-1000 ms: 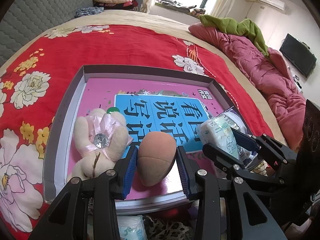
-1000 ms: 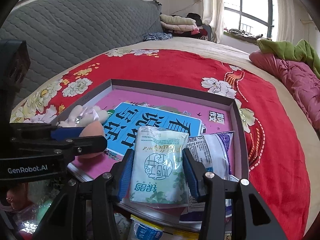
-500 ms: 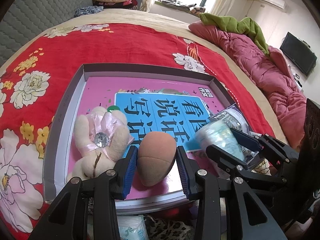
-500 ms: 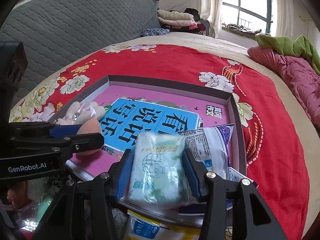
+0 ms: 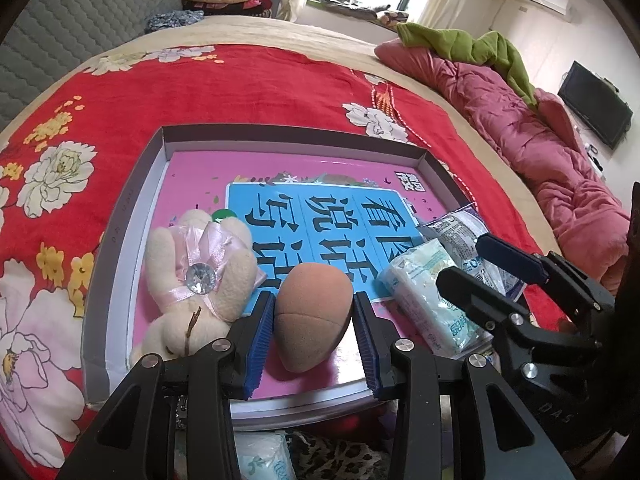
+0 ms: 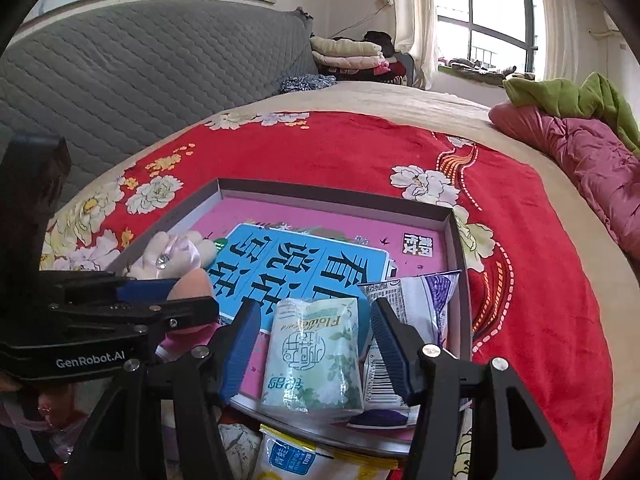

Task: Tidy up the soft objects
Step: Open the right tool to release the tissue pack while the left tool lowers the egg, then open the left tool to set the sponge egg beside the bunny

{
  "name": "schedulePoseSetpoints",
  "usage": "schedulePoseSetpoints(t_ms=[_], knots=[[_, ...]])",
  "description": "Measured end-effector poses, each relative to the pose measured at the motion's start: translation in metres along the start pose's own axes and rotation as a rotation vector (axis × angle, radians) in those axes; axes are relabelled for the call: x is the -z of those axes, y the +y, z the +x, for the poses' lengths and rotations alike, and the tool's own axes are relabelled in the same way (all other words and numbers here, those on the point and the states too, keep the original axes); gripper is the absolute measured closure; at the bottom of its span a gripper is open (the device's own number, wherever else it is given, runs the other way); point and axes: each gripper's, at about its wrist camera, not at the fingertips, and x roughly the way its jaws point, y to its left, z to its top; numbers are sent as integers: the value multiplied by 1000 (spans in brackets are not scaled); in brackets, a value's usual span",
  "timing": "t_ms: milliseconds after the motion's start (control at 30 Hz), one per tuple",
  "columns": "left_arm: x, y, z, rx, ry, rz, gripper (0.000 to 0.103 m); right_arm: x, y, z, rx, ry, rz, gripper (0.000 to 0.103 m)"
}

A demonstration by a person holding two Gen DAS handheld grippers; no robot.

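A brown egg-shaped makeup sponge (image 5: 310,320) rests on the pink book in the grey tray (image 5: 280,134), and my left gripper (image 5: 312,308) is shut on it, blue pads pressing both sides. A cream plush bunny (image 5: 196,276) with a pink ribbon lies just left of it. In the right wrist view, a pale green tissue pack (image 6: 316,360) lies at the tray's (image 6: 340,196) near edge. My right gripper (image 6: 315,312) straddles the pack; its jaws are opening, with a gap on each side. A purple-and-white snack packet (image 6: 416,300) lies beside the pack on its right.
The tray sits on a red floral blanket (image 5: 240,80) on a bed. A pink quilt (image 5: 540,148) and green cloth (image 5: 472,44) lie to the right, a grey headboard (image 6: 140,72) behind. More packets (image 6: 296,460) and a leopard-print cloth (image 5: 340,460) lie below the tray's near edge.
My right gripper's jaws have spread and let go of the tissue pack, which now lies flat in the tray. The left gripper and the sponge have not moved.
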Motion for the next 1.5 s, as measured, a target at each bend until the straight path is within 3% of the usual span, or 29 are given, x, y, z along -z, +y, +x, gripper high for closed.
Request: schedulePoseSetpoints(t_ms=[833, 967, 1500], knots=[[3, -5, 0, 10, 21, 21, 61, 0, -9, -5, 14, -15, 23, 42], [3, -6, 1, 10, 30, 23, 54, -1, -9, -7, 19, -19, 20, 42], [0, -2, -9, 16, 11, 14, 51, -1, -11, -11, 40, -33, 17, 38]])
